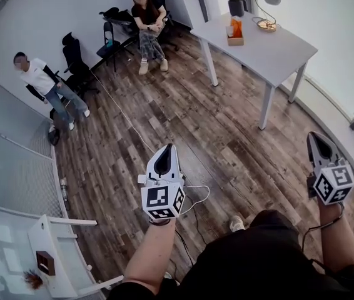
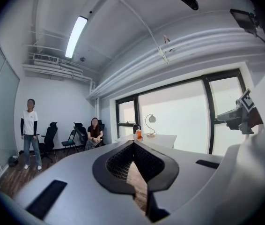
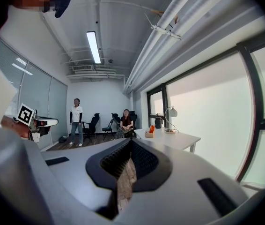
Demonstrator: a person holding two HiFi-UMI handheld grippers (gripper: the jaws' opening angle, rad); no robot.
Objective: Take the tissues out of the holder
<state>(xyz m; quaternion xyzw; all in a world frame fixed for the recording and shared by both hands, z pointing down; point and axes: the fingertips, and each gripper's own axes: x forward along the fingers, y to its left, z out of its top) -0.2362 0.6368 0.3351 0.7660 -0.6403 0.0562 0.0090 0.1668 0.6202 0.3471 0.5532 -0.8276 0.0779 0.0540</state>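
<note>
The tissue holder (image 1: 235, 39) is a small wooden box with orange tissue (image 1: 236, 25) sticking up out of it. It stands on the white table (image 1: 271, 52) far across the room, and shows small in the left gripper view (image 2: 138, 135) and the right gripper view (image 3: 150, 132). My left gripper (image 1: 166, 149) is held over the wooden floor, shut, with nothing in it. My right gripper (image 1: 315, 137) is further right, also shut and empty. Both point toward the table and are well short of it.
A black kettle (image 1: 236, 5) and a desk lamp (image 1: 266, 8) share the table. One person sits on a chair (image 1: 147, 27) and another stands (image 1: 45, 83) near black chairs (image 1: 77, 64). A white cable (image 1: 192, 195) trails over the floor. A white shelf (image 1: 52, 255) stands at lower left.
</note>
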